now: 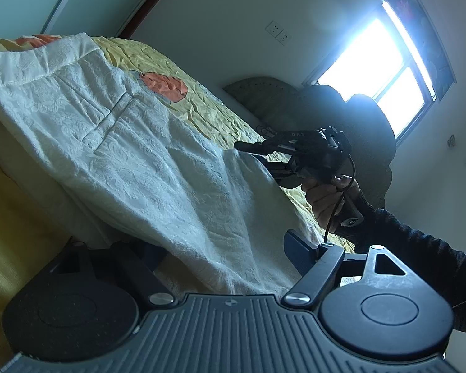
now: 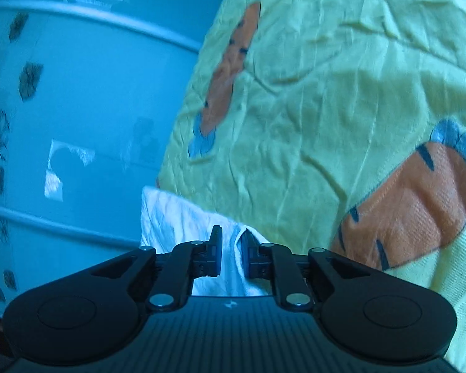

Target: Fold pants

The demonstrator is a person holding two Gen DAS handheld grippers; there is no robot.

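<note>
White textured pants (image 1: pixel 133 155) lie spread on a yellow bedsheet (image 1: pixel 208 105) printed with orange carrots. My left gripper (image 1: pixel 226 258) stands open and wide at the near end of the pants. Cloth lies between its fingers (image 1: pixel 298 250) and covers the left one, with no squeeze showing. In the left wrist view a person's hand holds my right gripper (image 1: pixel 237 146) at the pants' far edge, where the cloth rises to its tip. Seen from its own camera, the right gripper (image 2: pixel 231 248) is shut on a fold of the white pants (image 2: pixel 183 217), with only a narrow slit between the pads.
A bright window (image 1: pixel 385 71) and a dark padded headboard (image 1: pixel 341 118) stand beyond the bed. A wall socket (image 1: pixel 278 32) sits on the far wall. Pale blue patterned wardrobe doors (image 2: pixel 77 108) border the bed's left side. The person's dark sleeve (image 1: pixel 419 248) crosses on the right.
</note>
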